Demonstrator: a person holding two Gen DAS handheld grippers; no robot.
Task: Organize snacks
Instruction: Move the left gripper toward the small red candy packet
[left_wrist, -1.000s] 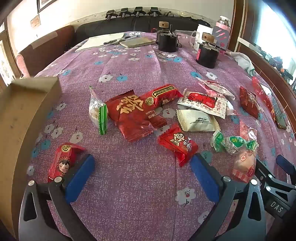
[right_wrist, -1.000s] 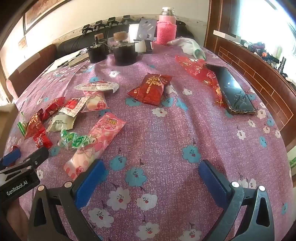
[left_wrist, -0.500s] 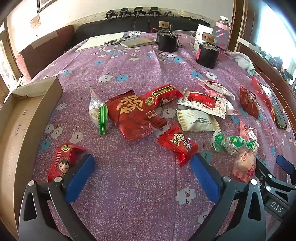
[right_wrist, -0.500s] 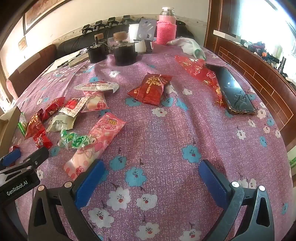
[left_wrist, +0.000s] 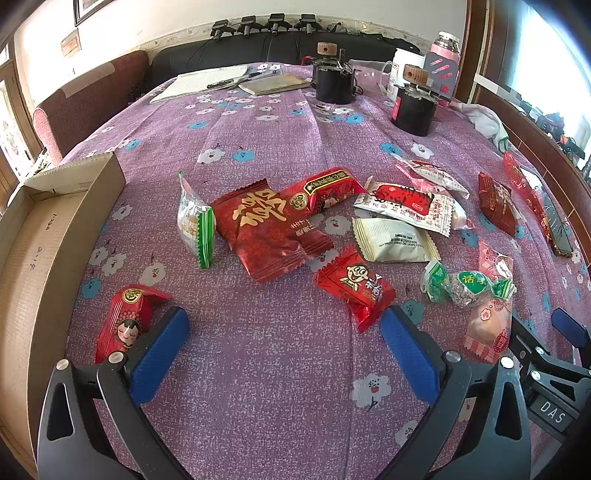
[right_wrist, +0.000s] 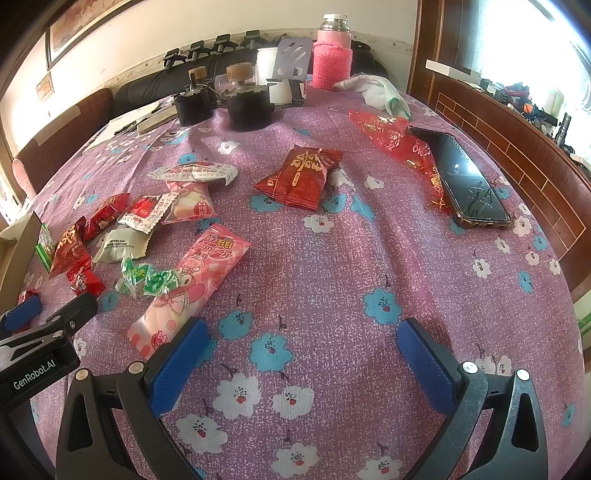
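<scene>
Several snack packets lie scattered on a purple flowered tablecloth (left_wrist: 266, 125). In the left wrist view a large red packet (left_wrist: 260, 230) sits mid-table, with a green-edged packet (left_wrist: 195, 227) to its left and a small red cartoon packet (left_wrist: 354, 286) just ahead of my open left gripper (left_wrist: 282, 341). A red doll-face packet (left_wrist: 125, 325) lies beside its left finger. An open cardboard box (left_wrist: 40, 251) stands at the left edge. My right gripper (right_wrist: 301, 349) is open over bare cloth, and a long pink packet (right_wrist: 195, 277) lies by its left finger. A red packet (right_wrist: 301, 177) lies farther ahead.
A phone (right_wrist: 467, 184) lies at the right on a red wrapper (right_wrist: 395, 140). Two black jars (right_wrist: 247, 103) with wooden knobs, a pink bottle (right_wrist: 332, 55), a white cloth (right_wrist: 376, 94) and notebooks (left_wrist: 207, 83) stand at the far end. A wooden ledge (right_wrist: 517, 140) borders the right side.
The cardboard box at the left has tipped down from standing close to the camera to lying open on the table. Neither gripper nor the snacks have moved.
</scene>
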